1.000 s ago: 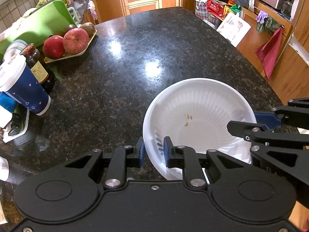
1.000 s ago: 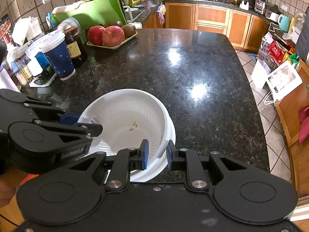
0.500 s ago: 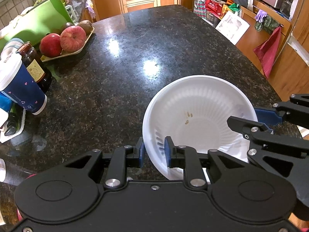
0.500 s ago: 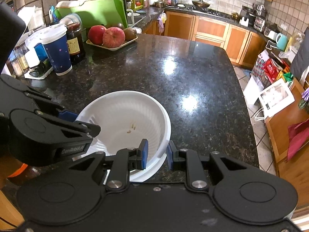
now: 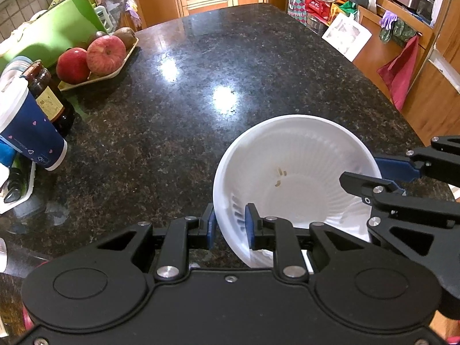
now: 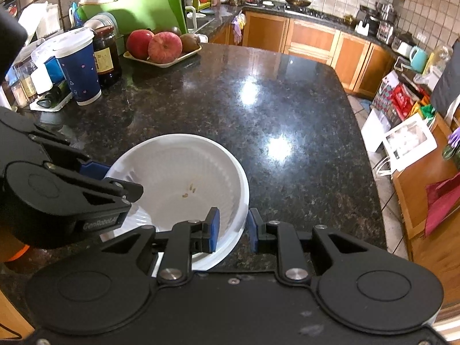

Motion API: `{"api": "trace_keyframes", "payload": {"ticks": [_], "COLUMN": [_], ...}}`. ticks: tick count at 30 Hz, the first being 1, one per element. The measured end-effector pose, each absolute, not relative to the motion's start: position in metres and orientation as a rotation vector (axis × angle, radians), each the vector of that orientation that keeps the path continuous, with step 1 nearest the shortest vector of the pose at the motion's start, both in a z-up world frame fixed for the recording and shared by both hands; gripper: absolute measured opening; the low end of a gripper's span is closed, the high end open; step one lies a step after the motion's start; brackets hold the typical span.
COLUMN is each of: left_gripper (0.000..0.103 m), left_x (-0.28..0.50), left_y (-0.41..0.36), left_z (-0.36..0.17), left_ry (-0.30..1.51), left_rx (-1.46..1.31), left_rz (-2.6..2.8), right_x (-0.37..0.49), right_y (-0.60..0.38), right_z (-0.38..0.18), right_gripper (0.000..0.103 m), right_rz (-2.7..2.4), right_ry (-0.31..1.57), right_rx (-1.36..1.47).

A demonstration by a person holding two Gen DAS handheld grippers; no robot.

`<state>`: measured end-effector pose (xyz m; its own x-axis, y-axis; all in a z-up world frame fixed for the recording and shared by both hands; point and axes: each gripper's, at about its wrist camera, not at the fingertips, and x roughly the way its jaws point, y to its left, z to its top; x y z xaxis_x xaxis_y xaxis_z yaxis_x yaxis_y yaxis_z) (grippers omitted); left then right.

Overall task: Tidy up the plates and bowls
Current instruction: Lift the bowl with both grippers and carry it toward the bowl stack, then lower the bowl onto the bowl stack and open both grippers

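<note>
The counter point(image 5: 178, 132) was the biggest thing in view, a dark speckled granite top with bright lamp glare on it. Wooden cabinets point(image 6: 310, 37) ran along the far wall. A green board point(image 6: 143, 8) leaned at the back left of the counter, with a tray point(image 5: 115, 72) of red apples in front of it. Nearer stood a dark jar point(image 5: 49, 97) and, just beside it, a blue cup point(image 5: 28, 132) with a white lid.

The bowl point(image 5: 293, 166) sat at the near edge of the counter, white and ribbed (a few small crumbs lay in its bottom). Whether it rested on the counter or was lifted clear could not be told.

The left gripper point(image 5: 230, 224) straddled the bowl's left rim, one blue pad outside the wall and one inside, jaws narrow and clamped on it. The right gripper point(image 6: 233, 228) did the same at the right rim, narrow, one pad inside and one outside, gripping the wall. In each wrist view the other gripper showed at the far side of the bowl.
</note>
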<state>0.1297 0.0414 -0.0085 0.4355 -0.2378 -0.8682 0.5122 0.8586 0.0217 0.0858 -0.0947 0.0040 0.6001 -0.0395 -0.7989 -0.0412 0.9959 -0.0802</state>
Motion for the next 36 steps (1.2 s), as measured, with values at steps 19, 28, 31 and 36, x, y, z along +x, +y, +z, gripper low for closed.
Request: {"api": "trace_keyframes", "payload": {"ticks": [19,28,31,36], "left_gripper": [0.036,0.036,0.037,0.050], "left_x": [0.131,0.133,0.134,0.134], "left_y": [0.045,0.051,0.052,0.055], "left_z": [-0.012,-0.014,-0.014,-0.011], "left_ry": [0.987,0.985,0.976,0.953], "left_rx": [0.268,0.228,0.211,0.183], "left_rz": [-0.487,-0.484,-0.485,-0.493], "right_x": [0.096,0.099,0.099,0.100], "right_y": [-0.113,-0.116,-0.115,-0.118], "right_z": [-0.012,-0.021,-0.023,-0.022], "right_gripper": [0.028,0.037,0.040,0.045], "right_rz": [0.033,0.045,0.050,0.052], "right_ry": [0.971,0.978,0.973,0.952], "right_rx": [0.074,0.108,0.110,0.115]}}
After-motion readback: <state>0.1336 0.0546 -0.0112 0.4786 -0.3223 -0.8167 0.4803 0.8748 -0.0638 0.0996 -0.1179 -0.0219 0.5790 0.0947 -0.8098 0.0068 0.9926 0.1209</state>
